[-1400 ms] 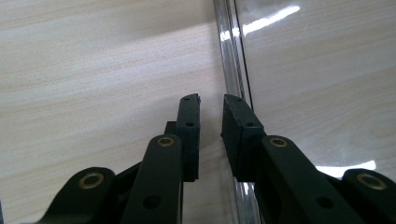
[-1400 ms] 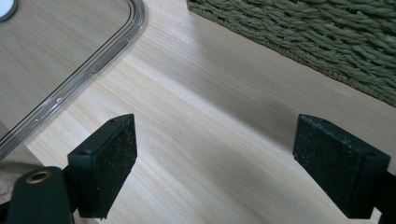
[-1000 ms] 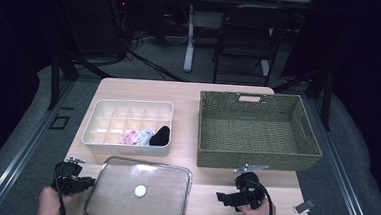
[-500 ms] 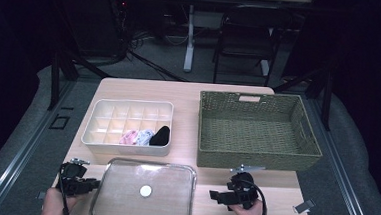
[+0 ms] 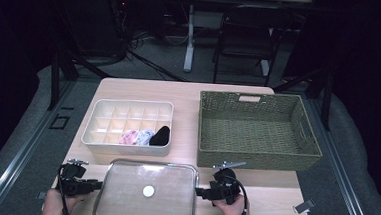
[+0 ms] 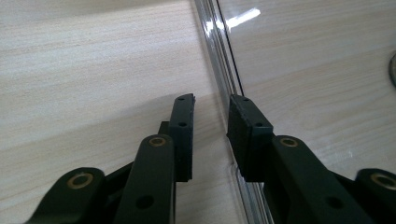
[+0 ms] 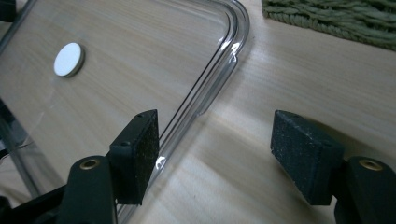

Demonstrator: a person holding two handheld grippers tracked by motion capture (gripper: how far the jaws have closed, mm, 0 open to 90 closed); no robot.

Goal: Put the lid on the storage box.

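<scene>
A clear rectangular lid with a white round disc at its middle lies flat on the near part of the wooden table. My left gripper is at the lid's left edge. In the left gripper view the lid has its rim running between the jaws of the left gripper, which stand a little apart with wood showing beside the rim. My right gripper is at the lid's right edge. The right gripper stands wide open, one pad over the lid rim, near the disc.
Behind the lid stands a white divided organizer box with pink, pale blue and black cloth items in its front cells. To its right sits a green woven basket, close to my right gripper. A small metal clip lies at the table's right front.
The lid was tilted and held at both ends; it has come down flat on the table. Both grippers have sunk with it, and the right one now stands open.
</scene>
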